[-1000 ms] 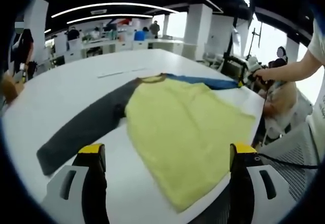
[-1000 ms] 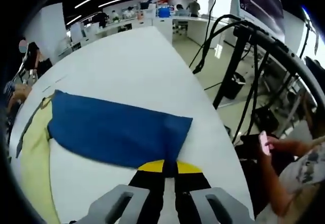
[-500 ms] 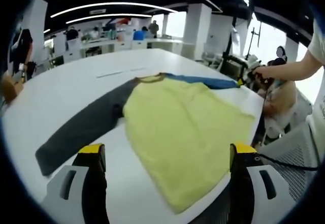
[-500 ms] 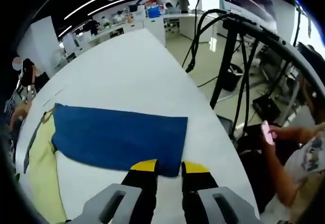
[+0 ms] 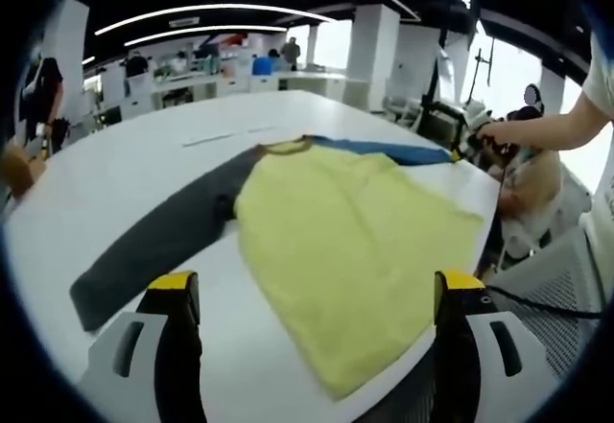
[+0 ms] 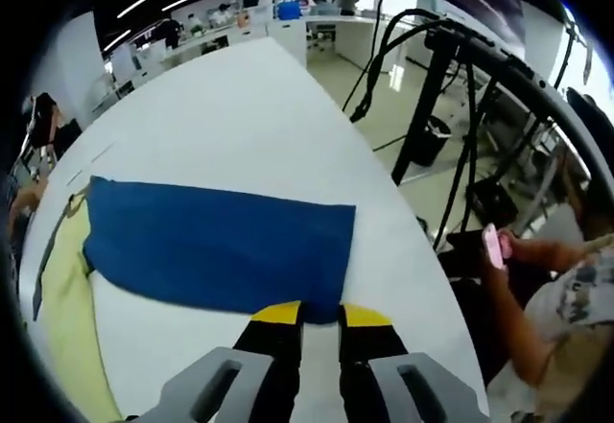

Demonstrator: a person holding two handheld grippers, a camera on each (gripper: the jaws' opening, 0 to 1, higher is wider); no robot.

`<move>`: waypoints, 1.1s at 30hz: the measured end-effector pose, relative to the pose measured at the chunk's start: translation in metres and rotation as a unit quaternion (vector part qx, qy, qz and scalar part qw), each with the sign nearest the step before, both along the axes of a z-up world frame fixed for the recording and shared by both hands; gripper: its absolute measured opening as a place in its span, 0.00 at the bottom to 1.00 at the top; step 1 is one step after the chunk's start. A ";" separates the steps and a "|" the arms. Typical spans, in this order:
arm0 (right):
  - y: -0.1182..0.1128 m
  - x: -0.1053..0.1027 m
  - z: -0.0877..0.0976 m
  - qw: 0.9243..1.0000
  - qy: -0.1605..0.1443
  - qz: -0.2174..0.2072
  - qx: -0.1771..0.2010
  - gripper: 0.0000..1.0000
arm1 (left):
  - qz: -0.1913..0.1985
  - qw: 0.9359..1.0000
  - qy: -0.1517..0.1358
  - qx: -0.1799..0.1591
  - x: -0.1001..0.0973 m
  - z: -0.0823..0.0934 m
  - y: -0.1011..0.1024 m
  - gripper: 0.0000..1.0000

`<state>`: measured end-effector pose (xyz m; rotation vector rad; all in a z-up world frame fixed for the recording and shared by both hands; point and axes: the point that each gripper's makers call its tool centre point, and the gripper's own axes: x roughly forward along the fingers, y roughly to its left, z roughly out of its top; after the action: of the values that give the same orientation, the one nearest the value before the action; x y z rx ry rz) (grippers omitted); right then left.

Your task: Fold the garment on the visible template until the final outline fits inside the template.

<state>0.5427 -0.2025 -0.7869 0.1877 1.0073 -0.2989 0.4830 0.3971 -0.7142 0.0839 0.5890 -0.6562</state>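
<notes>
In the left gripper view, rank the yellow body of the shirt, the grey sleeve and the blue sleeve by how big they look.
1. yellow body, largest by far.
2. grey sleeve.
3. blue sleeve, a thin strip; it lies farthest from the camera, so its small look is partly distance.

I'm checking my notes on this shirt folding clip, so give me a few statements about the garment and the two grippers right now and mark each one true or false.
1. The garment's body is yellow. True.
2. Both sleeves are blue. False: the blue sleeve is matched by a dark grey sleeve.
3. The left gripper has its jaws spread wide over the garment. True.
4. The blue sleeve is folded across the yellow body. False: it lies stretched out flat on the white table.
5. The right gripper is at the cuff end of the blue sleeve, jaws nearly together. True.
6. The garment lies on a dark wooden table. False: the table is white.
</notes>
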 end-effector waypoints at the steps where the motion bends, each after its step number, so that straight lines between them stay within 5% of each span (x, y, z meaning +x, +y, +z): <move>1: 0.000 0.000 0.000 1.000 0.000 0.000 -0.001 0.07 | 0.000 1.000 0.002 0.002 -0.001 -0.001 0.000 0.99; 17: 0.001 0.004 0.000 0.999 -0.022 -0.022 0.028 0.00 | 0.001 1.000 0.001 0.001 -0.002 0.000 0.001 0.99; 33: 0.014 0.022 0.030 0.996 -0.078 -0.019 0.032 0.00 | 0.005 1.000 0.000 0.004 -0.003 0.002 0.005 0.99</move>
<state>0.5646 -0.1883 -0.7570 0.2837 0.8607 -0.2830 0.4802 0.4019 -0.7120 0.0894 0.5912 -0.6441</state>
